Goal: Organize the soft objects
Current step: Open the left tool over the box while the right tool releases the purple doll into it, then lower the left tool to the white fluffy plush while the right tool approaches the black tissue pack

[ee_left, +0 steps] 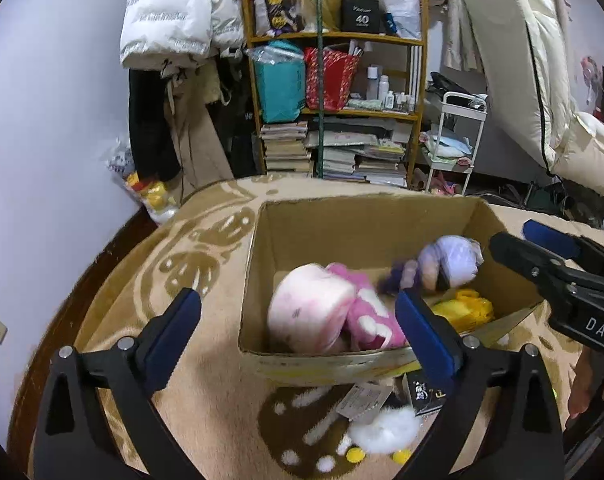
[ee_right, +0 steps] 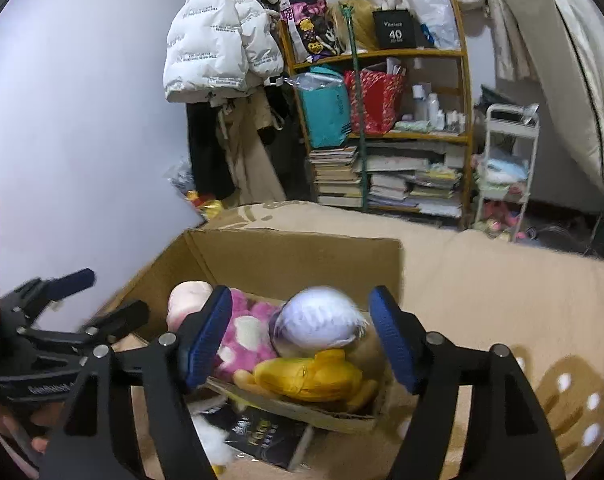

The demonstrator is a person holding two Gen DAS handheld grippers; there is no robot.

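Note:
An open cardboard box (ee_left: 257, 280) stands on a beige patterned blanket (ee_left: 205, 400). Inside lie a pale pink plush (ee_left: 310, 312), a pink plush with white patches (ee_left: 370, 320) and a yellow plush (ee_left: 466, 312). A lavender plush (ee_left: 450, 260), blurred, is over the box's right side. My left gripper (ee_left: 297, 304) is open above the box's near wall with nothing between its pads. My right gripper (ee_right: 299, 300) is open; the lavender plush (ee_right: 318, 316) sits between its fingers (ee_right: 205, 340) without touching the pads. Each gripper shows in the other view: right gripper (ee_left: 518, 238), left gripper (ee_right: 109, 300).
A white fluffy item with yellow pompoms (ee_left: 382, 432) and a dark packet (ee_left: 426, 394) lie in front of the box. Behind stand a wooden shelf (ee_left: 334, 36) with bags and books, hanging coats (ee_left: 173, 20), a white cart (ee_left: 454, 136) and a white wall at left.

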